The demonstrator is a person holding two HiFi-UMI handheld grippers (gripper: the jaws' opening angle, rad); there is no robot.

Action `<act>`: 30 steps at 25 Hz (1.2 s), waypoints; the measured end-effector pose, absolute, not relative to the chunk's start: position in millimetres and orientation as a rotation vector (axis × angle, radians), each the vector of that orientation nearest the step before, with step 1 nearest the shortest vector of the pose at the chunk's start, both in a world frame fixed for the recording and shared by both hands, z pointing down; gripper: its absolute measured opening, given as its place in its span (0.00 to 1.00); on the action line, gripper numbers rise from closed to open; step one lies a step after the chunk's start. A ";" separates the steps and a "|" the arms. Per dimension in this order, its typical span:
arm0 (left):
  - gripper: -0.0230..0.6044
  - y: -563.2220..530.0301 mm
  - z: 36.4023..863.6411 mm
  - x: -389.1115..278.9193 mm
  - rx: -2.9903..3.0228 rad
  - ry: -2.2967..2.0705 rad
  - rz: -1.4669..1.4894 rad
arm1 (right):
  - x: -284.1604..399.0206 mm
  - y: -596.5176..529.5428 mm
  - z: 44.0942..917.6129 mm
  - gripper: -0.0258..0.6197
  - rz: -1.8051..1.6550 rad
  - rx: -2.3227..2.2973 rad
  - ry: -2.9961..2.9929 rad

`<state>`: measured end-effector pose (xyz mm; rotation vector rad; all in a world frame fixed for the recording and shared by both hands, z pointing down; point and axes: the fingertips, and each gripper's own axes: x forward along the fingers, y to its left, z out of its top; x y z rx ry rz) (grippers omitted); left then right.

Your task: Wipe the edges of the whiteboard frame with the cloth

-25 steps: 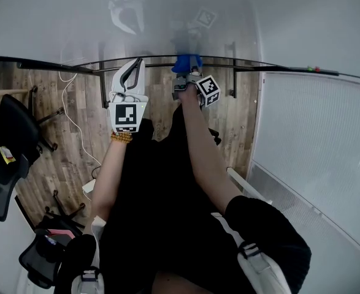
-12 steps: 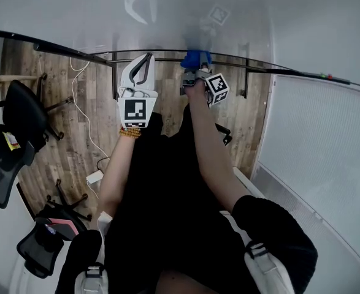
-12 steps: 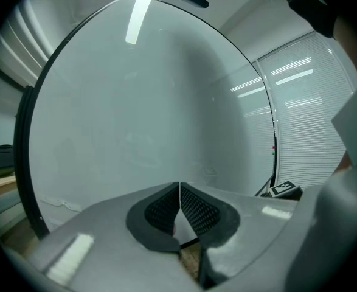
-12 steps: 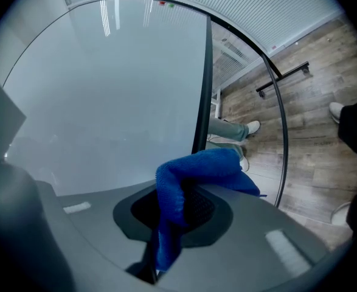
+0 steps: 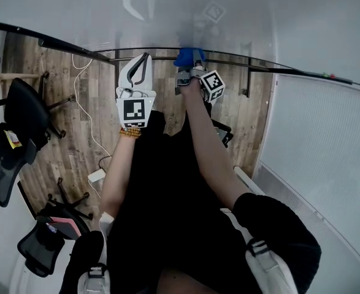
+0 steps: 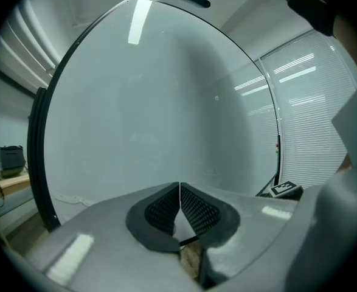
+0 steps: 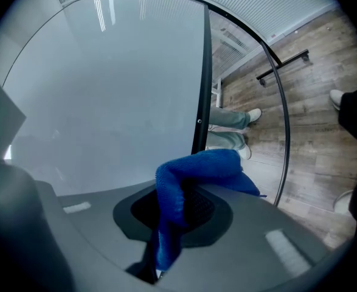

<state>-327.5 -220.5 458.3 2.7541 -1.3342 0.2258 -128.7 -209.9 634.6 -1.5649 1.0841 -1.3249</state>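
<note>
Blue microfibre, soft and light as I judge it, is clenched between the jaws of the right claw [image 7: 179, 207]: the cloth [image 7: 190, 169] is pinched near its middle, with one fold bulging out past the tips and a tail hanging down behind the pads. Such a fabric should bend around a thin edge and not scratch it, but it has no stiffness of its own. The pressure must therefore come from the tips behind it, and a loose fold could catch or slip out if the hold were shallow; this deep hold seems good to me. Just ahead of this claw's tips runs the dark whiteboard frame [image 7: 203, 72], and the bulging fold is at it or very near; I cannot tell if it touches. The glossy whiteboard [image 7: 99, 84] spreads ahead and to the left of this claw. The left claw [image 6: 179, 194] is closed with nothing between its pads, and it hovers just beside the right claw, pointing at the same board. Ahead and to the right of the right claw a thin black stand tube [image 7: 281, 120] curves along, and a person's legs [image 7: 227, 119] in light trousers stand on the wooden floor [image 7: 324, 120]; neither seems to block the edge itself. Far below the left claw and to its left, office chairs [image 5: 20, 112] and a white plug block [image 5: 95, 176] with its cable are on the floor, well apart from the work
</note>
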 end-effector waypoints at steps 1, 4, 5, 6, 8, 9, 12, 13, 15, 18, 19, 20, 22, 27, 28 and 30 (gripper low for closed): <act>0.04 -220.6 459.3 -331.3 2.749 -1.344 0.227 | -131.6 -210.4 635.1 0.14 -1.329 -1.563 1.088; 0.04 -222.1 462.8 -342.4 2.727 -1.373 0.236 | -143.1 -213.0 636.1 0.14 -1.345 -1.553 1.095; 0.04 -222.4 463.8 -345.2 2.722 -1.380 0.239 | -146.2 -213.9 636.5 0.14 -1.347 -1.551 1.090; 0.04 -222.2 464.5 -347.4 2.717 -1.386 0.240 | -148.3 -214.3 636.8 0.14 -1.348 -1.549 1.086; 0.04 -221.7 465.3 -352.2 2.710 -1.399 0.239 | -152.3 -215.4 637.1 0.14 -1.353 -1.550 1.089; 0.04 -222.0 465.7 -355.4 2.705 -1.406 0.239 | -155.3 -216.5 636.9 0.14 -1.357 -1.550 1.094; 0.04 -223.3 467.3 -365.8 2.689 -1.429 0.245 | -167.8 -220.0 636.4 0.14 -1.374 -1.541 1.106; 0.04 -223.2 468.0 -368.4 2.685 -1.435 0.246 | -172.3 -221.0 636.6 0.15 -1.380 -1.538 1.110; 0.04 -222.9 470.1 -372.0 2.678 -1.445 0.247 | -180.2 -222.9 638.4 0.15 -1.394 -1.539 1.126; 0.04 -227.0 470.9 -379.7 2.663 -1.465 0.243 | -193.1 -229.0 638.1 0.14 -1.414 -1.534 1.151; 0.04 -229.5 470.2 -384.1 2.656 -1.472 0.241 | -199.2 -232.0 636.2 0.15 -1.421 -1.529 1.160; 0.04 -231.8 469.5 -389.2 2.649 -1.479 0.240 | -206.3 -235.0 634.2 0.15 -1.429 -1.525 1.172; 0.04 -235.3 469.4 -398.4 2.635 -1.492 0.237 | -220.6 -239.6 632.2 0.15 -1.449 -1.513 1.194; 0.04 -236.3 473.0 -404.1 2.617 -1.525 0.236 | -240.9 -243.1 636.6 0.15 -1.494 -1.472 1.221; 0.04 -236.4 473.3 -406.6 2.614 -1.532 0.238 | -244.8 -243.7 637.6 0.15 -1.500 -1.467 1.226; 0.04 -237.6 474.2 -414.3 2.604 -1.550 0.239 | -254.2 -245.8 638.9 0.15 -1.518 -1.460 1.243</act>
